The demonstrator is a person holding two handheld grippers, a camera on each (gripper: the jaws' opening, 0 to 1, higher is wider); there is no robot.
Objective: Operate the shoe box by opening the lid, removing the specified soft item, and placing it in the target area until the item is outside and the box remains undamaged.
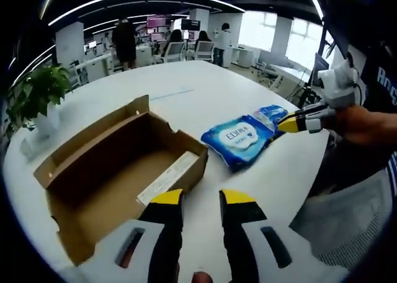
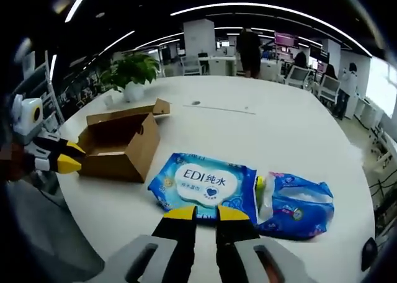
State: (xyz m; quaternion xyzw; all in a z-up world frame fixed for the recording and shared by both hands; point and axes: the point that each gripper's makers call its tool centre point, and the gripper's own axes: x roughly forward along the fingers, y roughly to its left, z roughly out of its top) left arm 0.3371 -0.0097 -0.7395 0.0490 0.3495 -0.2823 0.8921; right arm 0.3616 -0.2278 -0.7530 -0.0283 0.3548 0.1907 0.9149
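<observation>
The left gripper (image 1: pixel 201 199) has glossy black fingers with yellow tips and pale grey housings; its jaws stand apart with a clear gap and hold nothing, hovering just beside the near corner of the shoe box (image 1: pixel 121 171). The right gripper (image 2: pixel 206 213) is of the same make, its yellow tips parted by a narrow slot with nothing between them, poised at the near edge of the wipes pack (image 2: pixel 205 187); whether the tips touch the wrapper cannot be told.

The shoe box is plain brown corrugated cardboard, rectangular, its lid swung open and standing up along the far long side. Inside, a pale paper strip lies against the wall nearest the left gripper. The box sits on a smooth white table (image 1: pixel 186 100) with a rounded edge.

The wipes pack lies flat on the table outside the box, to the side of it and apart from it. It is a soft, glossy blue plastic pouch with a white label. Touching its end away from the box is a second blue pouch (image 2: pixel 296 205), crinkled and partly see-through.

Beyond the box, near the table's edge, stands a leafy green plant in a white pot (image 2: pixel 131 75).
</observation>
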